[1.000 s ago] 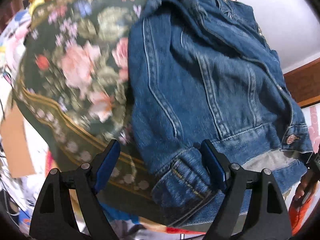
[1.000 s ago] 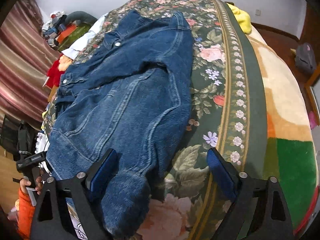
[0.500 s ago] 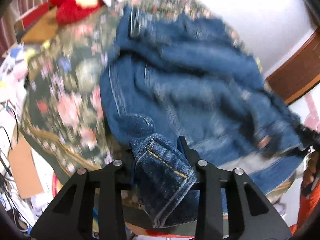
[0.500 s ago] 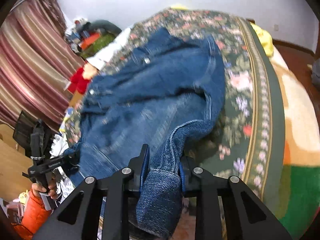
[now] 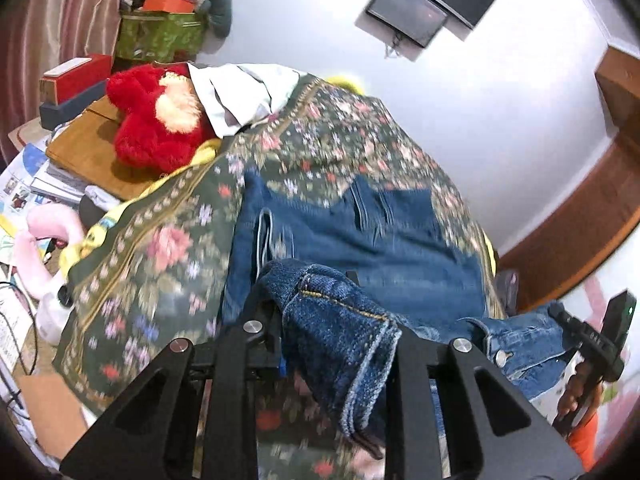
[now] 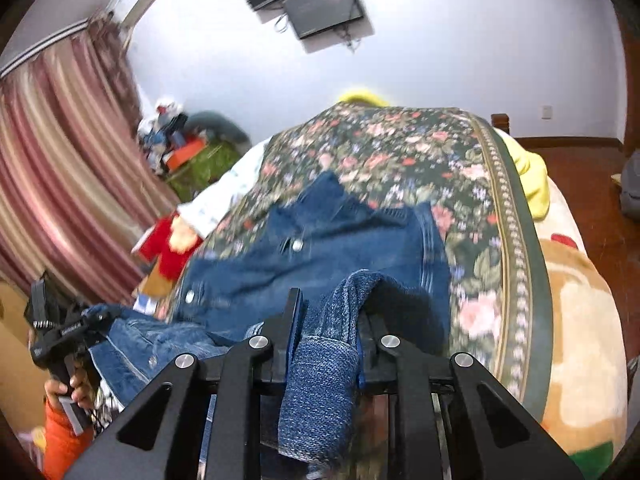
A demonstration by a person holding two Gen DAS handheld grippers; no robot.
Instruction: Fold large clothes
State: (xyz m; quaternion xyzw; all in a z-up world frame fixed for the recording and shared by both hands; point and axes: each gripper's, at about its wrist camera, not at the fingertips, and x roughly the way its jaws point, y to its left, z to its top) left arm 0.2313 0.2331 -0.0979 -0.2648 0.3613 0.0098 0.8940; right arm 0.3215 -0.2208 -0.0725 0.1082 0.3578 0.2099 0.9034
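Note:
A blue denim jacket [image 5: 360, 248] lies on a dark floral bedspread [image 5: 160, 240], its near edge lifted off the bed. My left gripper [image 5: 312, 300] is closing its jaws, and its pads pinch a folded hem corner of the jacket. In the right wrist view the jacket [image 6: 320, 240] rises toward my right gripper [image 6: 332, 308], whose jaws are closing on another bunched corner. The lifted hem hangs between the two grippers. A person's hand [image 5: 580, 392] with an orange sleeve holds the other gripper's handle at the right edge.
A red plush toy [image 5: 156, 120] and white cloth lie by the bed's far left corner, beside a wooden table with boxes. Striped curtains [image 6: 60, 160] hang at the left. A dark screen [image 6: 324, 4] is on the wall. Yellow fabric [image 6: 528, 176] sits at the bed's right edge.
Both grippers went from open around the hem corners to clamped on them. Both have risen and tilted up, pulling the jacket's near edge off the bed.

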